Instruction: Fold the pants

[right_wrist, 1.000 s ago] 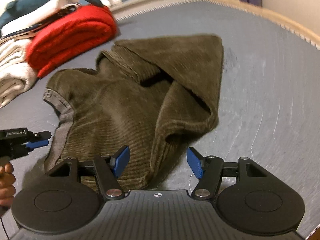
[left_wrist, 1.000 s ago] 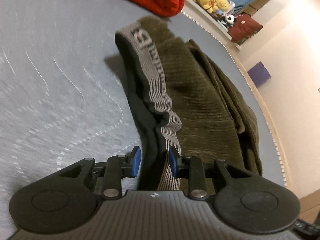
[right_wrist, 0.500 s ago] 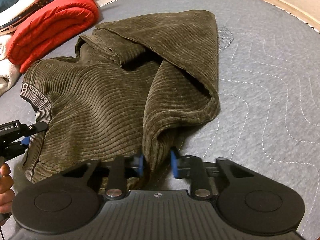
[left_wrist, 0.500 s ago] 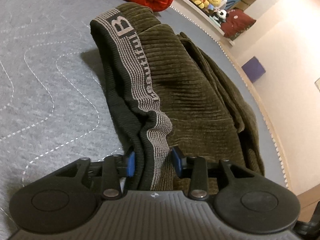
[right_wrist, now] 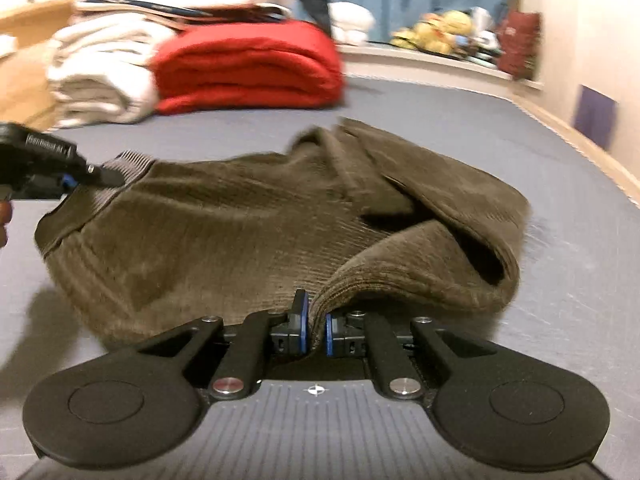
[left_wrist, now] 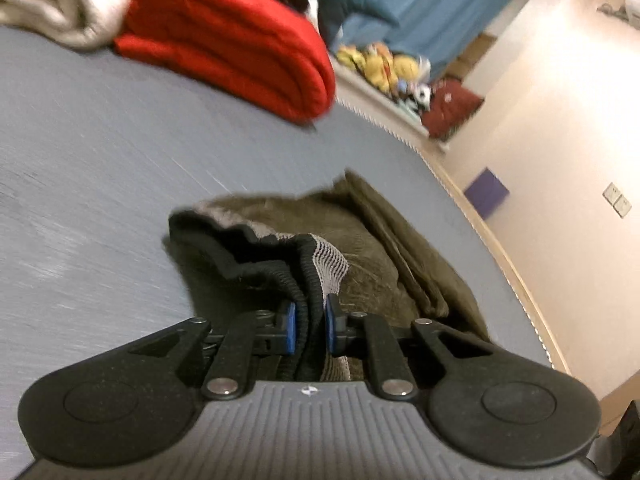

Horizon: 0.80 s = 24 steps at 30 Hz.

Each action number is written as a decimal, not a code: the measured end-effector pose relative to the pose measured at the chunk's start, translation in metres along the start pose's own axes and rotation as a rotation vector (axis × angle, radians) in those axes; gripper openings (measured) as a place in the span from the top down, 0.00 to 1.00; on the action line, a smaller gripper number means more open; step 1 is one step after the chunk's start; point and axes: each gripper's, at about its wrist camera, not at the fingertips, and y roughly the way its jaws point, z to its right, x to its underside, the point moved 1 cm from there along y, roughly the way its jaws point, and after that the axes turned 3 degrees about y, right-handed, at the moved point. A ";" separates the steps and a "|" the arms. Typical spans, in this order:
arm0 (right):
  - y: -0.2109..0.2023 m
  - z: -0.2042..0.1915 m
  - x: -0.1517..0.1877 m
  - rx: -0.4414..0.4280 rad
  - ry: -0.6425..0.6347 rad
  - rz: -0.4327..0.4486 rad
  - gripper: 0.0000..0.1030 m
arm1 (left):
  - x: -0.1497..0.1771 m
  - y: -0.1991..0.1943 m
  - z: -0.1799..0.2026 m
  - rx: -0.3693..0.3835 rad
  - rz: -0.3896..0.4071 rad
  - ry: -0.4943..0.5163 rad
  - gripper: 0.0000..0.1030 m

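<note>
Grey quilted bedding (right_wrist: 460, 128) carries everything, with a folded red blanket (right_wrist: 248, 68) at its far side as the landmark. Left of that blanket sits a stack of white towels (right_wrist: 100, 76). Nearer than the blanket, the olive corduroy pants (right_wrist: 224, 232) lie bunched, their long axis running across the right wrist view from the waistband (left_wrist: 320, 256) on the left to a folded-over leg on the right. At the left end, the left gripper (left_wrist: 308, 328) pinches the ribbed waistband narrowly between its blue pads (left_wrist: 290, 328). Further right, the right gripper (right_wrist: 314, 330) is clamped on a fold of the leg fabric. Each gripper holds its own end, so a fold likely means bringing one end toward the other
</note>
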 end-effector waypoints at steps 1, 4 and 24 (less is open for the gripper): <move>-0.005 -0.012 -0.001 -0.041 -0.031 0.013 0.92 | -0.002 -0.018 -0.008 -0.004 0.014 -0.004 0.86; -0.021 -0.057 0.002 -0.189 -0.167 0.043 0.92 | 0.001 -0.065 -0.031 -0.056 0.016 -0.016 0.87; -0.080 -0.107 -0.019 -0.568 -0.369 -0.120 0.52 | 0.031 -0.134 0.014 -0.302 0.055 0.122 0.48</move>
